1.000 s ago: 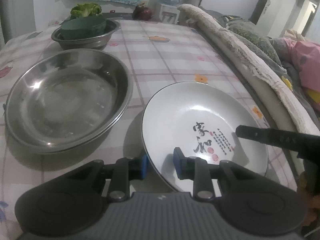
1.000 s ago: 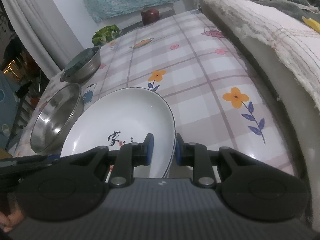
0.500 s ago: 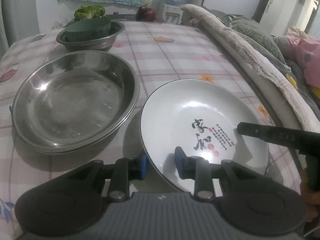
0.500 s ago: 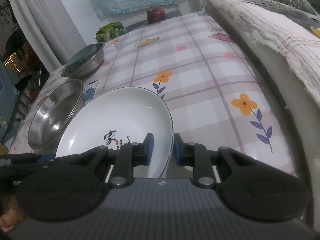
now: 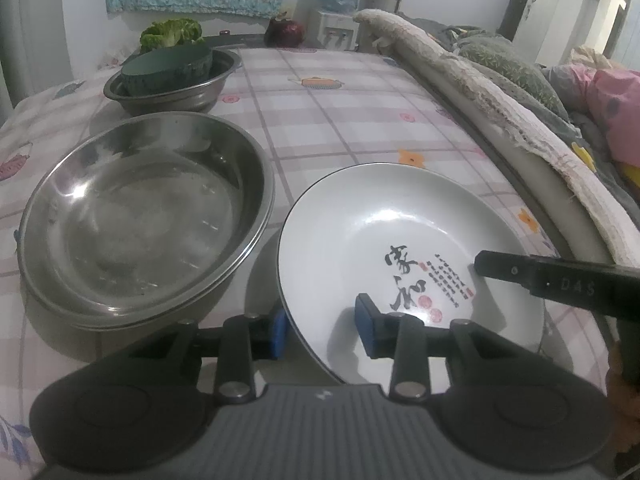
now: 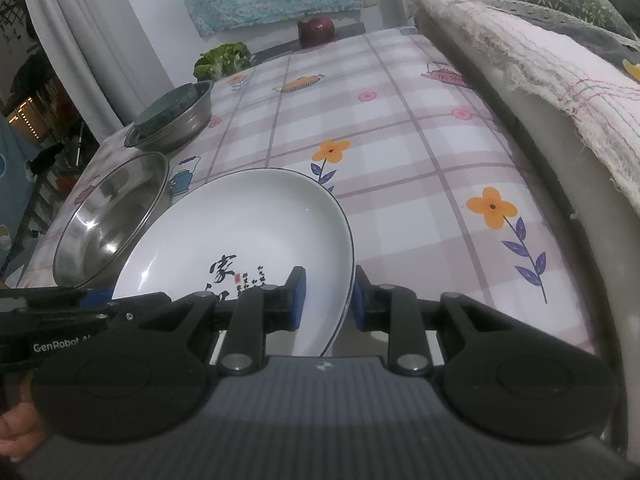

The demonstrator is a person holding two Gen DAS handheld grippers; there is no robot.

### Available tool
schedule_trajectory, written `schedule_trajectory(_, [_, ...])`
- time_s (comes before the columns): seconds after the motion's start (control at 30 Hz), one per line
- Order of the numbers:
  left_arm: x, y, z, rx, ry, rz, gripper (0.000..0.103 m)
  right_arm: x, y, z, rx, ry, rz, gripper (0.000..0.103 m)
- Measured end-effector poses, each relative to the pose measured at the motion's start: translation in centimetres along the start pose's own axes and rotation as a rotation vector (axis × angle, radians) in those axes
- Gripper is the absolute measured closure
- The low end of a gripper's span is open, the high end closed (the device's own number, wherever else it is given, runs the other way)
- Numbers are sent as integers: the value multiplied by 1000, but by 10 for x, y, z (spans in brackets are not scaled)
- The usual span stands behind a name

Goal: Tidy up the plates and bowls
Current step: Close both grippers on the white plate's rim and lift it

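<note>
Beside steel basin [image 5: 140,220] | white plate [image 5: 380,220] face-up | left hand-held gripper [image 5: 320,328] just opening, astride rim | right hand-held gripper [image 6: 328,300] grip unclear

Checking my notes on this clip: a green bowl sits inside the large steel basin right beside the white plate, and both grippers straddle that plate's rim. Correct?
One detail is wrong. The green bowl sits in the smaller steel bowl farther back; the large steel basin beside the white plate is empty, as the left wrist view shows. The left gripper and right gripper do straddle the plate's rim.

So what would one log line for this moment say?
white ceramic plate | left gripper: jaws just opening, rim between | right gripper: astride rim, grip unclear | round steel basin beside plate
</note>
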State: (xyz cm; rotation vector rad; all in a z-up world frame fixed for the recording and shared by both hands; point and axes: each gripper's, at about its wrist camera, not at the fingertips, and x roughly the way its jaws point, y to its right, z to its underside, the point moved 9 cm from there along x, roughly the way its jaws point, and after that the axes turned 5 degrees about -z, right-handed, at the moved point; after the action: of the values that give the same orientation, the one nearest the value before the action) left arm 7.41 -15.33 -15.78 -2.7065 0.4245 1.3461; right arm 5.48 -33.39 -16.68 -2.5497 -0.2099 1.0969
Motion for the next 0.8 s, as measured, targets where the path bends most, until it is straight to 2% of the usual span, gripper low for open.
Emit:
schedule_trajectory(0.57, [0, 3, -4, 26, -17, -39, 65, 1, -2, -1, -16, 6, 42, 78])
schedule_trajectory(0.8, [-5, 3, -9, 24, 1, -44, 66, -2, -4, -2, -18, 12, 43, 78])
